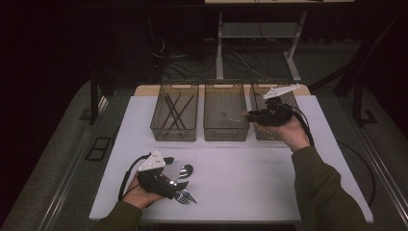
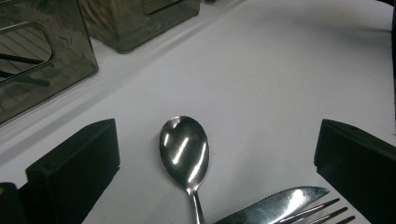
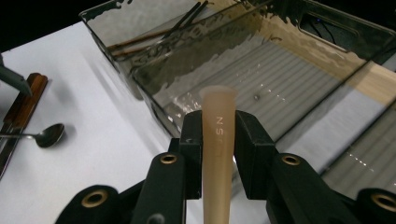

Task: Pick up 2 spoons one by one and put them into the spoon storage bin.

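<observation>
Your white surface [image 1: 250,178] is the largest thing here, and it carries three clear bins in a row along its far side. The left bin [image 1: 174,117] holds thin dark sticks [image 1: 176,110]; you can count about four from the high view, though they cross each other and an exact number is hard to make out. The middle bin [image 1: 225,117] has only a few tiny specks on its ribbed floor. The right bin [image 1: 284,98] is mostly hidden behind your right hand [image 1: 287,134].

You have two tools. Your right tool [image 3: 218,140] is pinching one tan handle [image 3: 217,154] upright between its jaws, above the near edge of the middle bin in the right gripper view. The handle's lower end is cut off at the frame edge, so you cannot tell what kind of utensil it is. Your left tool [image 2: 215,161] rests at the near left of the surface with its jaws spread wide, gripping nothing.

Between those jaws lie one spoon [image 2: 184,154], one knife [image 2: 275,205] with a serrated blade and one fork [image 2: 327,212]. All three are cut off at the bottom of the left gripper view. In the right gripper view a wood-coloured handle [image 3: 23,100] lies beside the spoon.
</observation>
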The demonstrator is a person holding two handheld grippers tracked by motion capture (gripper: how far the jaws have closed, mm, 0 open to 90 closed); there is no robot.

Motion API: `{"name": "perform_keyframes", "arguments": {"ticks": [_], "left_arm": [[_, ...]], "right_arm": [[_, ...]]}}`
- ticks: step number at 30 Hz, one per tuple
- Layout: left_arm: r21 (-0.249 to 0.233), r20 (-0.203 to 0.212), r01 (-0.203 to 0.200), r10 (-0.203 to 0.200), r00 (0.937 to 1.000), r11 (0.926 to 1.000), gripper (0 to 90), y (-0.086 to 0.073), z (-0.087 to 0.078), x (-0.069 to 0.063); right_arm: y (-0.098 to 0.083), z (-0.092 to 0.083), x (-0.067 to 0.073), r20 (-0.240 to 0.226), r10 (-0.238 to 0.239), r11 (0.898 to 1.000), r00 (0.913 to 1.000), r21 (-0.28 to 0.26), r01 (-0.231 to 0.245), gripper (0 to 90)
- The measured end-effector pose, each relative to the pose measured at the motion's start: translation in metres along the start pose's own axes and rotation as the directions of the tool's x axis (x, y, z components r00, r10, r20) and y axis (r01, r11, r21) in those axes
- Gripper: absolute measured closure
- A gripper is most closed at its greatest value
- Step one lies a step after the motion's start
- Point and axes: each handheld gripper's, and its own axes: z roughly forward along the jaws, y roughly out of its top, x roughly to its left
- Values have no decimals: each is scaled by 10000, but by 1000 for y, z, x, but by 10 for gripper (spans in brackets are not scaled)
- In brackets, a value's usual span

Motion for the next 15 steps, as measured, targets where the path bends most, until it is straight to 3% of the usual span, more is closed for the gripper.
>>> {"name": "perform_keyframes", "arguments": {"ticks": [9,15], "left_arm": [[-64,39,82,-82,10000,9999,0,0,0,0],[-25,115,-83,83,9999,10000,0,1,0,0]], "right_arm": [[23,28,-1,76,-106,9996,9999,265,104,741],[36,48,-6,110,-113,9990,9999,431,108,740]]}}
